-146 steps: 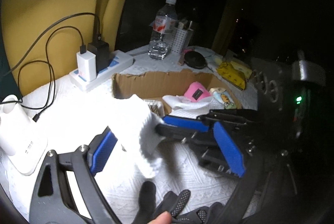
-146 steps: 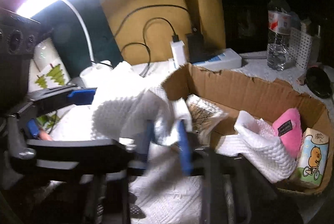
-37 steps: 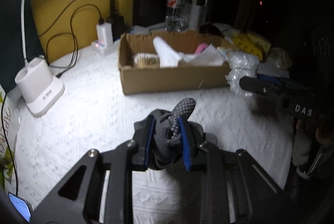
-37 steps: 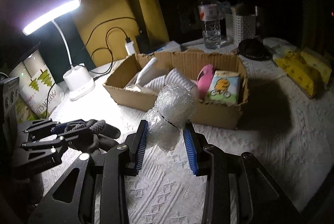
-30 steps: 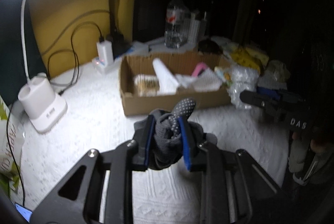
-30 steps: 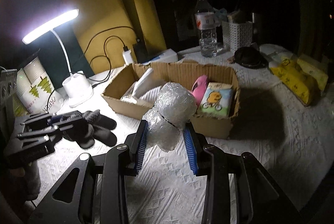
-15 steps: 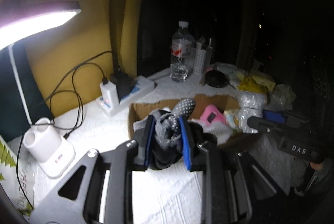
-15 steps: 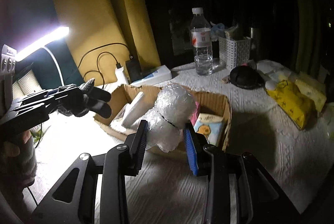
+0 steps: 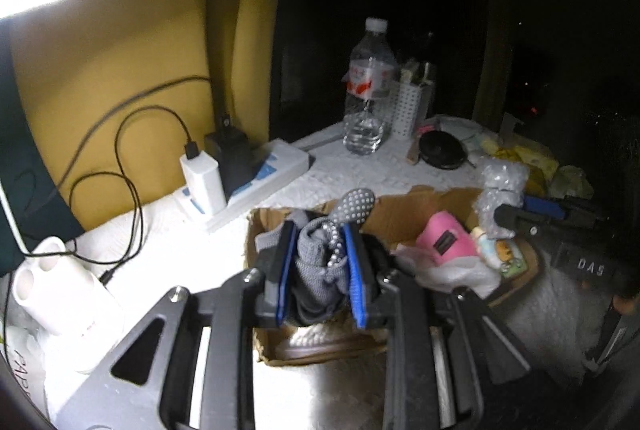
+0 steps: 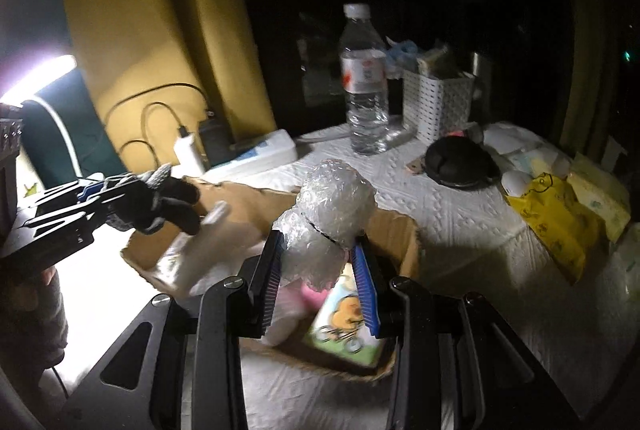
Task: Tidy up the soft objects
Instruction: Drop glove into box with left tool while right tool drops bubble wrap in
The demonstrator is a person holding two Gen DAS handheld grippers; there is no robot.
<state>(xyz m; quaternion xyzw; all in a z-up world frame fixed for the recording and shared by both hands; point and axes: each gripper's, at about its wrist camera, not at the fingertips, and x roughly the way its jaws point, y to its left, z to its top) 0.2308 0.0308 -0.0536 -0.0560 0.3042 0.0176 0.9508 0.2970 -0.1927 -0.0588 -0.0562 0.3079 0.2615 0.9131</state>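
Observation:
My left gripper (image 9: 318, 272) is shut on a grey and black glove (image 9: 320, 254) with a dotted fingertip and holds it above the left end of the cardboard box (image 9: 424, 199). It also shows in the right wrist view (image 10: 156, 205). My right gripper (image 10: 320, 278) is shut on a roll of bubble wrap (image 10: 328, 218) above the box's right end (image 10: 404, 242). That roll also shows in the left wrist view (image 9: 500, 189). In the box lie a pink soft thing (image 9: 444, 240), a tissue pack with a cartoon (image 10: 344, 322) and white cloth (image 10: 216, 238).
A white desk lamp base (image 9: 60, 294) stands at the left. A power strip with chargers (image 9: 240, 177), a water bottle (image 9: 368, 85), a white perforated holder (image 10: 440, 105), a black round object (image 10: 460, 161) and yellow packets (image 10: 556, 222) lie behind and right of the box.
Both grippers have lifted their loads off the table and moved forward over the box. The glove is now over the left end, the bubble wrap over the right end.

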